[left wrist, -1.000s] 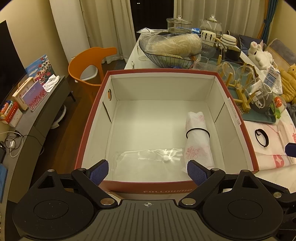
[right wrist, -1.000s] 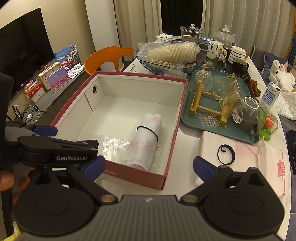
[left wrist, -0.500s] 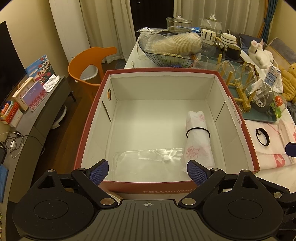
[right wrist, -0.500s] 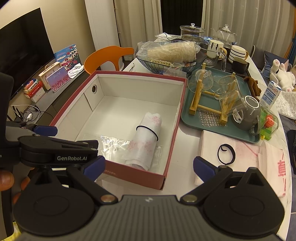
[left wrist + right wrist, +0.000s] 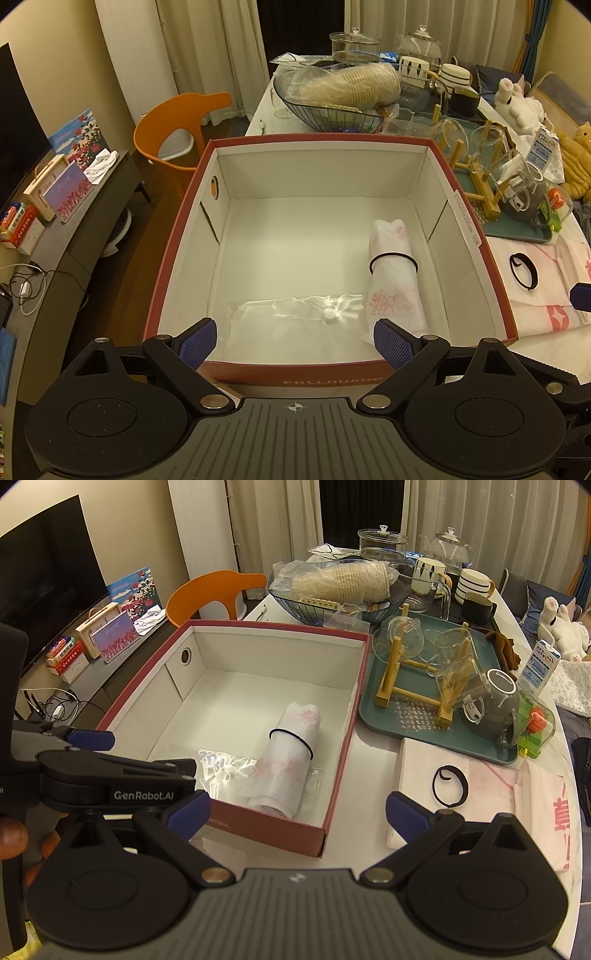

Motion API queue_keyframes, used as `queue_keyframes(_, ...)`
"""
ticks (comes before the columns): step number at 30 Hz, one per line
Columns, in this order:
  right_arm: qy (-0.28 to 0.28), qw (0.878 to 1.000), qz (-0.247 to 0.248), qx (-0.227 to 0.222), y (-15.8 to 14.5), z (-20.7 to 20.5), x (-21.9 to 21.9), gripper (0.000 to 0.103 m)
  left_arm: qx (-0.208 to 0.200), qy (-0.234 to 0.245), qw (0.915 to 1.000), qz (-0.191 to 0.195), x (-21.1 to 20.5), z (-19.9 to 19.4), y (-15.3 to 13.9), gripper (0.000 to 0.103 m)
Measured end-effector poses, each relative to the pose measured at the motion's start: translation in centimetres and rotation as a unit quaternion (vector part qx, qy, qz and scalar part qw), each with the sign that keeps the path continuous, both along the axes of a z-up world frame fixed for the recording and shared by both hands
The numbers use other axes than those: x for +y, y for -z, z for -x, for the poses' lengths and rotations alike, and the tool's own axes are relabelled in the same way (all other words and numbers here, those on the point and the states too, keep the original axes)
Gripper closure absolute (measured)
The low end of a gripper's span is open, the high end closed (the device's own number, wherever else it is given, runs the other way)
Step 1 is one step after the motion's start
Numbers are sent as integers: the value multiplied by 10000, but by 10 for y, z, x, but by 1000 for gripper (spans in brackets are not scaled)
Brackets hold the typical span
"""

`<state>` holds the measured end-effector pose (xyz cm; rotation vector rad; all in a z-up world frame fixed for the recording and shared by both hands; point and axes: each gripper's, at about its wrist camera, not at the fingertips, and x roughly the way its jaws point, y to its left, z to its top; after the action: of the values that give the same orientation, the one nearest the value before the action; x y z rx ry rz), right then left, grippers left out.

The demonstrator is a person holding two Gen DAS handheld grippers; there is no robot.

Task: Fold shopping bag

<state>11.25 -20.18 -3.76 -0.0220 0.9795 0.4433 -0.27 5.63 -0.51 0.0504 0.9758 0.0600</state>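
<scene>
Shopping bag, white plastic with pink print, rolled into a tight cylinder (image 5: 395,280) and cinched about its middle by a thin black elastic band (image 5: 393,258): lies on the floor of the red-rimmed white cardboard box (image 5: 332,142), against the right-hand wall, its near end resting on a clear crinkled plastic sleeve (image 5: 295,314). The band is evidently what keeps the roll from springing open; the box serves as the holding place for bundles in that state.

Further white-and-pink printed bags, flat and stacked (image 5: 487,786): on the white tabletop just right of the box, apart from it. A second loose black elastic band (image 5: 448,781) sits on top of the stack, presumably kept at hand for binding.

Left gripper (image 5: 295,339): blue-padded fingers spread wide, nothing between them, poised over the near rim of the box.

Right gripper (image 5: 295,812): likewise spread wide and empty, poised over the table between the box's near corner and the flat stack.

Teal tray with wooden rack and glassware (image 5: 436,698): behind the stack, clear of the working area.

Status: one bag lies rolled, bound and boxed, as the task would leave it. Empty, parted grippers fit equally a pause after depositing that roll or readiness to take up a flat bag from the stack.
</scene>
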Motion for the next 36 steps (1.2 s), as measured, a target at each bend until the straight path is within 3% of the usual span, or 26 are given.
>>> queue_keyframes(17, 195, 9997, -89, 108, 8, 5, -21, 0, -34, 145, 9999, 29, -4, -6, 0, 10)
queue_keyframes(24, 369, 9990, -177, 195, 17, 10, -39, 0, -124, 631, 9962, 586, -9, -30, -4, 11)
queue_keyframes(25, 394, 9988, -189, 208, 18, 11, -42, 0, -49, 759, 9955, 568, -13, -37, -1, 11)
queue_keyframes(28, 468, 9983, -227, 245, 22, 13, -50, 0, 201, 1130, 9920, 518, -28, -57, 11, 36)
queue_keyframes(31, 543, 9978, -264, 282, 25, 15, -58, 0, 636, 1375, 9873, 468, -49, -75, 31, 38)
queue_keyframes(35, 768, 9958, -313, 388, 32, 18, -76, 0, 1115, 1520, 9797, 681, -67, -93, 52, 39)
queue_keyframes(36, 823, 9953, -312, 414, 34, 18, -80, 0, 1196, 1535, 9786, 665, -71, -93, 58, 43)
